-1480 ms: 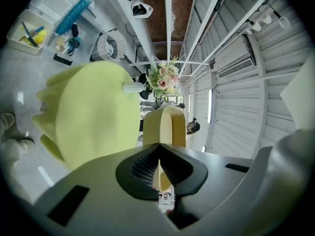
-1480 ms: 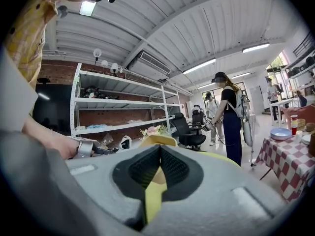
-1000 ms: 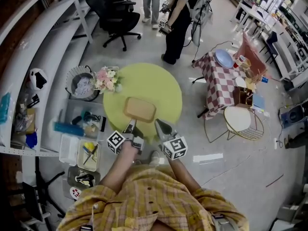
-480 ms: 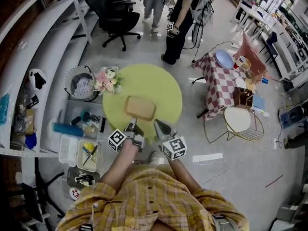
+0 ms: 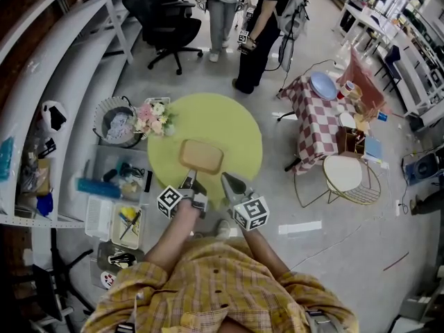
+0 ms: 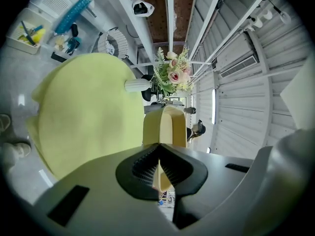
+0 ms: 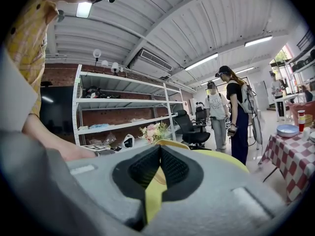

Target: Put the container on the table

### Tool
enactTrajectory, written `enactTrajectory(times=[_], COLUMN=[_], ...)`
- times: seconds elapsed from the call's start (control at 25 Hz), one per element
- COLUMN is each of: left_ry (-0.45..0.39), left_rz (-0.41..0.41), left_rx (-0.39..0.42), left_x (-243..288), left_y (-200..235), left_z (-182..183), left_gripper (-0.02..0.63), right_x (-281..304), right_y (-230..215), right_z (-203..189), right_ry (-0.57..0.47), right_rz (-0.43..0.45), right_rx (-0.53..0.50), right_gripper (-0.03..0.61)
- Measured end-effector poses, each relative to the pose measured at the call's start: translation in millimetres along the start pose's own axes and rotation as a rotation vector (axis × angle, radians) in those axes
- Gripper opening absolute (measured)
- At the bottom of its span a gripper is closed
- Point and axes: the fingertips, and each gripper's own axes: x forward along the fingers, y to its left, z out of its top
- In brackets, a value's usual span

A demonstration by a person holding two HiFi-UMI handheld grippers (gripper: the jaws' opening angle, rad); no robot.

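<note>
A tan rounded container rests on the round yellow-green table, toward its near side. My left gripper is at the container's near left corner and my right gripper at its near right corner. In the left gripper view the left gripper is shut on the rim of the container, which rises just beyond the tips over the table. In the right gripper view the right gripper is shut on the rim of the container.
A pink flower bunch stands at the table's left edge. Shelving and floor bins lie to the left. A checkered table and a white wire chair are on the right. Two people and an office chair are behind.
Both grippers and the container have stayed put. One person at the back has walked a few steps closer.
</note>
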Motion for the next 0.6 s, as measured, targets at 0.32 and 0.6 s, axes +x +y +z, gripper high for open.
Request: enactTrajectory(times=[0.32, 0.6], left_ry=[0.005, 0.015], left_rz=[-0.006, 0.007], left_rx=[-0.025, -0.010], left_x=[14, 23], left_y=[9, 19], left_z=[-5, -4], left_gripper=[0.017, 0.017], right_x=[0, 1], right_y=[-8, -12], right_z=[-3, -2], right_ry=[-0.001, 0.003], right_rz=[-0.004, -0.007], right_rx=[0.007, 0.002], right_gripper=[-0.002, -0.002])
